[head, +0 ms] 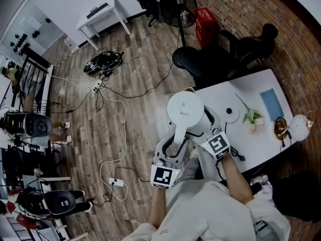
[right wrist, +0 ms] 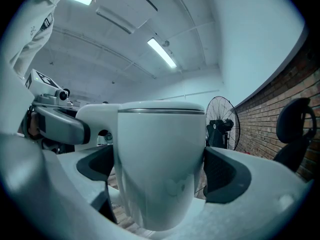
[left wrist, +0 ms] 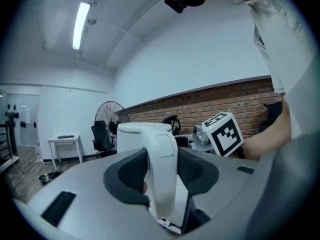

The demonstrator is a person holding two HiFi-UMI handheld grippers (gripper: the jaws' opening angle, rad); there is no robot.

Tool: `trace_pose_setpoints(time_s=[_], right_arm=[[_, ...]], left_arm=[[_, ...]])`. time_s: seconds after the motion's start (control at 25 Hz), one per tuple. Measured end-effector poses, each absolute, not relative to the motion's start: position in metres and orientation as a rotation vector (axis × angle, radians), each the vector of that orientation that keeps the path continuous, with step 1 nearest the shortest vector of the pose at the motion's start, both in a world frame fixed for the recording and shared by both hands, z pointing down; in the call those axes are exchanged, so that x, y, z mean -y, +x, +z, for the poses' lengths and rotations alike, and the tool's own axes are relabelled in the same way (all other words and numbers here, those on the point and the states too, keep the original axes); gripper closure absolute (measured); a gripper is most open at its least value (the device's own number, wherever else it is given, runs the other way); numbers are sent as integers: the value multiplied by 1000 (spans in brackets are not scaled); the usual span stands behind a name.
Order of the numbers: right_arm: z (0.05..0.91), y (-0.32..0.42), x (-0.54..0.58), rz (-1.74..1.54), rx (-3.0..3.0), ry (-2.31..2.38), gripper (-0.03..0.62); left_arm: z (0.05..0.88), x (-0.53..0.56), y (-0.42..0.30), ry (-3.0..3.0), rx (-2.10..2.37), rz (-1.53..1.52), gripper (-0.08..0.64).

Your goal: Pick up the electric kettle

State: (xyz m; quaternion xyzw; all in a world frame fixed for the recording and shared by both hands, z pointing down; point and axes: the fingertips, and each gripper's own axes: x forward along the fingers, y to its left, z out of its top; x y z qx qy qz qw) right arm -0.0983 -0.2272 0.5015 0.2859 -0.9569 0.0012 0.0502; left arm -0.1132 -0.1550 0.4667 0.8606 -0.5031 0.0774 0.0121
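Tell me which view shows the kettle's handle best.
The left gripper view: the handle stands close between the jaws. The head view shows it small, from above. The right gripper view shows only its top, beside the kettle body.

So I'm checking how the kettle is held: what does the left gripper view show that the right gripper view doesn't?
Only the left gripper view: the left gripper shut on the handle of the electric kettle, and the other gripper's marker cube. Only the right gripper view: the right gripper with its pads against the kettle's round body, the left gripper beside it. Both: the kettle, the standing fan, the brick wall.
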Motion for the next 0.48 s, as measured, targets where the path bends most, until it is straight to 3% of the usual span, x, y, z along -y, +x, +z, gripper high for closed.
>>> trace_pose_setpoints(time_s=[0.48], right_arm=[[497,-105,226,54,2914,869,31]], left_arm=[[473,154,-119,2638,1578,268,393]])
